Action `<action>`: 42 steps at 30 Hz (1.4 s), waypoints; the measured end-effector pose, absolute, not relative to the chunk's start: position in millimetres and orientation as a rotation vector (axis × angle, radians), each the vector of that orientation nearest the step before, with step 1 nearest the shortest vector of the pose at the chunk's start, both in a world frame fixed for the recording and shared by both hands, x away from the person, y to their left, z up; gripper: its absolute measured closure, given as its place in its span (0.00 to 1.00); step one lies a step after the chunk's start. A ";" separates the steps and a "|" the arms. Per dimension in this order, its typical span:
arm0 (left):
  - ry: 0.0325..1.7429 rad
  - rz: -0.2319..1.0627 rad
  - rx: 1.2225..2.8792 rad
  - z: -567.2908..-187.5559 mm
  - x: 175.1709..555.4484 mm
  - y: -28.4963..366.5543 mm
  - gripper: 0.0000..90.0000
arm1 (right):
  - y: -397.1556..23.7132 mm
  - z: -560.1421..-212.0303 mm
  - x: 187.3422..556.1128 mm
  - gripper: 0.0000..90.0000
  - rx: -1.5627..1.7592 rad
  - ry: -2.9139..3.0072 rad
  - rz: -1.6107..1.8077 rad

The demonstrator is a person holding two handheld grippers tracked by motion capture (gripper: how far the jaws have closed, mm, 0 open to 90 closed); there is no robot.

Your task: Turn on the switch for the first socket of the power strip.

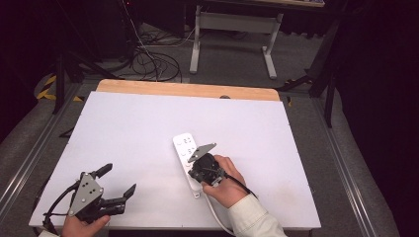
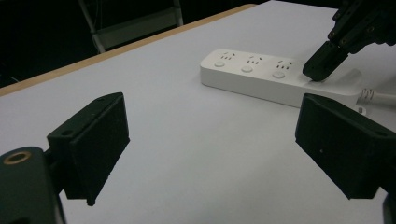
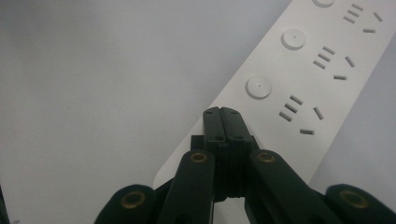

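Right claw (image 3: 227,114) pressed together, tip down on near end of power strip (image 3: 322,70), by its buttons (image 3: 258,87). Left claw (image 2: 205,154) wide apart, nothing in it, near table (image 1: 123,128) corner. Strip lies flat mid-table, cord (image 1: 213,210) toward person. Looks light, hard, smooth; may slide when poked. Best grab across narrow sides

A white power strip (image 1: 187,157) lies flat near the middle of the table — three round buttons beside three sockets, nothing plugged in — its white cord trailing toward the near edge.
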State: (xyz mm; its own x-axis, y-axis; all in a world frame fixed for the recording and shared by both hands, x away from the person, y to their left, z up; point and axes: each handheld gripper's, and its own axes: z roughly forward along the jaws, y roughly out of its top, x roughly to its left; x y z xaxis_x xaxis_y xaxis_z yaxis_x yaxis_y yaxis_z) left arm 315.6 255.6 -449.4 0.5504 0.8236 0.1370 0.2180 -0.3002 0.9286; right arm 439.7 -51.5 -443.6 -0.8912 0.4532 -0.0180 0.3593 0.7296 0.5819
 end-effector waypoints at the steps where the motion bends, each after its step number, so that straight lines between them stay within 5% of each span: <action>1: 0.859 0.778 1.811 -449.4 315.6 255.6 0.11 | -51.5 -444.0 439.8 1.00 0.659 2.772 0.883; 42: 0.854 0.775 1.810 -449.2 315.8 256.2 0.11 | -53.0 -431.8 425.6 1.00 0.665 2.665 0.995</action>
